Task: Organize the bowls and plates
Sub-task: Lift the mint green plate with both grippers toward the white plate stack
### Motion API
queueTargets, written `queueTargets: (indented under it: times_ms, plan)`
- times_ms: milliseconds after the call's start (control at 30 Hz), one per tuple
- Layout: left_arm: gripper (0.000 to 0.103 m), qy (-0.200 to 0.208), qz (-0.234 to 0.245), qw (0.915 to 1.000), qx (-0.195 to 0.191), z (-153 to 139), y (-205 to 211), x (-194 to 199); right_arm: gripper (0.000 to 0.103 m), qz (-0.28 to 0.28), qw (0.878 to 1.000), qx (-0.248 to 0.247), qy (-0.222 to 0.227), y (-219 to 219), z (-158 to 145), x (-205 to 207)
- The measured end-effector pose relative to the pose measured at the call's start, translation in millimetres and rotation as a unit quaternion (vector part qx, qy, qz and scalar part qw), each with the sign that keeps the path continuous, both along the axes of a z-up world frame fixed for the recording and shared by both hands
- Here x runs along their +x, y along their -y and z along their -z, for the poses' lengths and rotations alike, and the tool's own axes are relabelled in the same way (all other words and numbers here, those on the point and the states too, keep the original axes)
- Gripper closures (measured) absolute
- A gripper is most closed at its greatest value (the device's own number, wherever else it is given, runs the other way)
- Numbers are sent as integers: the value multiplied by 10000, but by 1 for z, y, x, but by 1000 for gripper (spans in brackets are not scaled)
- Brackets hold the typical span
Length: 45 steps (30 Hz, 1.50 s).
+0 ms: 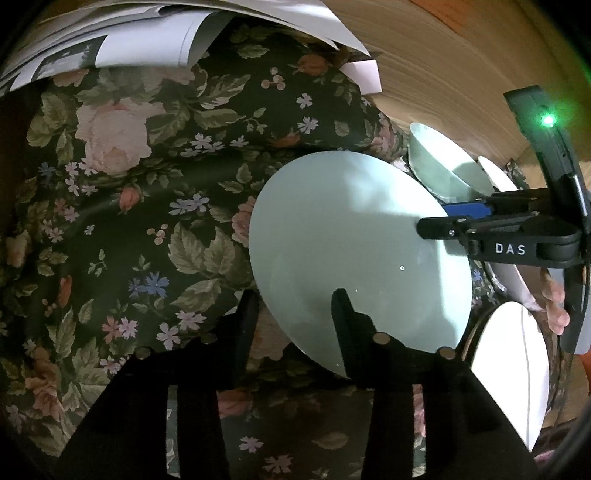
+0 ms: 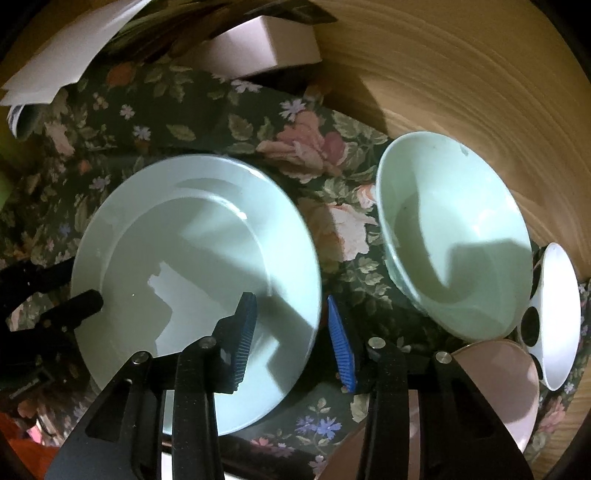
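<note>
Your bench point(image 2: 461, 74) carried a dark floral cloth point(image 1: 147, 184), and on that cloth lay the pale green plate point(image 2: 192, 240), flat, left of the pale green bowl point(image 2: 454, 229) and apart from it. A pink bowl point(image 2: 513, 387) sat just below the green bowl, with a white cup point(image 2: 561, 314) beside them at the right edge. White papers point(image 1: 129, 33) lay at the far side. Your left gripper point(image 1: 295, 321) had its fingers apart, straddling the plate's near rim. Your right gripper point(image 2: 291, 339) also had its blue-padded fingers apart, straddling the plate's right rim, not yet clamped.
</note>
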<state>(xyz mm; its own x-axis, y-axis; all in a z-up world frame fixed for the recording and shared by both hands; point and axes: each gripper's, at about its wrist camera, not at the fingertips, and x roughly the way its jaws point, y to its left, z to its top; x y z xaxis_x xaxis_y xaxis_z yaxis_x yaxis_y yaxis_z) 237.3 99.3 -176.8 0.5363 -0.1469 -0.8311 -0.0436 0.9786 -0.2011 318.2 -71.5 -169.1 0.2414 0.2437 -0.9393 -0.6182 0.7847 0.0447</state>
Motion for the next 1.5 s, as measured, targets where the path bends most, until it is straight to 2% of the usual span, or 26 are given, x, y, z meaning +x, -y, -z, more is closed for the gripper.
queueTargets:
  times_ms: [167, 367, 500, 633, 833, 1000, 1267, 1500]
  plan:
    - [66, -11, -31, 10000, 9, 1, -4, -1, 75, -1, 9998, 200, -90, 4, -3, -6]
    - [68, -31, -110, 9999, -47, -1, -15, -6, 75, -51, 9988, 452, -178, 1, -7, -16]
    - [68, 63, -321, 9994, 119, -3, -25, -14, 76, -147, 9979, 529, -358, -14, 0, -25]
    - [68, 32, -272, 9996, 25, -3, -31, -17, 76, -174, 9985, 434, -271, -29, 6, -24]
    - [68, 97, -171, 9997, 171, 0, -27, -18, 73, -115, 9982, 546, -232, -35, 11, -22]
    - [69, 150, -210, 9994, 230, -2, -26, -24, 78, -88, 9979, 635, -103, -41, 10, -23]
    - [69, 447, -328, 9978, 376, -21, -35, -38, 79, -141, 9955, 931, 137, -28, -17, -46]
    - [69, 750, -367, 9959, 356, -43, -39, -54, 82, -77, 9919, 1213, 355, -12, -44, -65]
